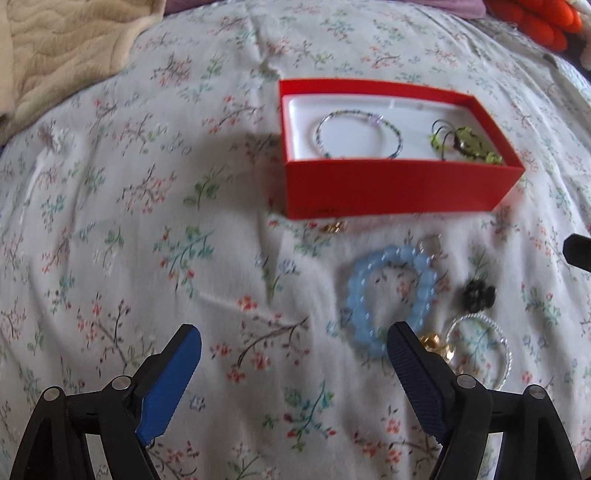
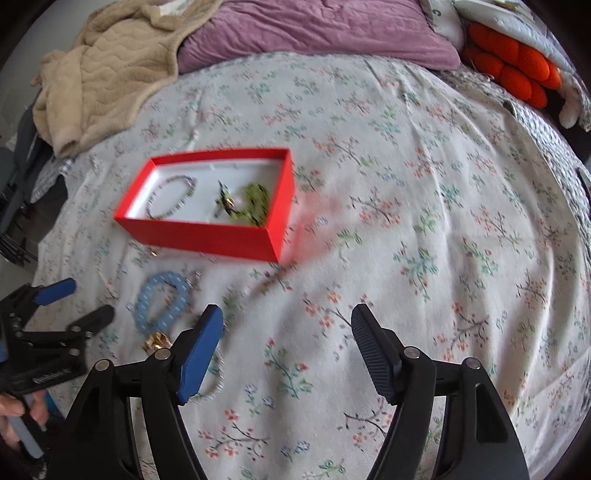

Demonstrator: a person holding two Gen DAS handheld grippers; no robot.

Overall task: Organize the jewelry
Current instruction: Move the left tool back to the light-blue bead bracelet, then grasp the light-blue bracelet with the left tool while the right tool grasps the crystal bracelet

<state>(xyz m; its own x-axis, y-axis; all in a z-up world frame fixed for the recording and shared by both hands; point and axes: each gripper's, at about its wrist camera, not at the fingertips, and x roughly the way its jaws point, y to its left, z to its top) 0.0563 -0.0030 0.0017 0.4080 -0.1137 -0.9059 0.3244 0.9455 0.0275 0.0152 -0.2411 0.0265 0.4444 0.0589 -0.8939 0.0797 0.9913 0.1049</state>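
Note:
A red box [image 1: 391, 188] with a white lining stands on the floral bedsheet; it also shows in the right wrist view [image 2: 207, 236]. Inside lie a thin beaded bracelet [image 1: 358, 134] and green jewelry [image 1: 465, 142]. In front of the box lie a blue bead bracelet [image 1: 388, 299], a black piece [image 1: 478, 293], a clear ring bracelet [image 1: 480, 350] and gold pieces [image 1: 437, 343]. My left gripper [image 1: 293, 343] is open and empty, its right finger by the blue bracelet. My right gripper [image 2: 288, 323] is open and empty over bare sheet, right of the blue bracelet [image 2: 162, 302].
A beige blanket [image 2: 110, 70] and a purple pillow [image 2: 314, 29] lie at the far side of the bed. An orange plush thing [image 2: 513, 70] sits at the far right. A small gold piece [image 1: 336, 227] lies at the box's front wall.

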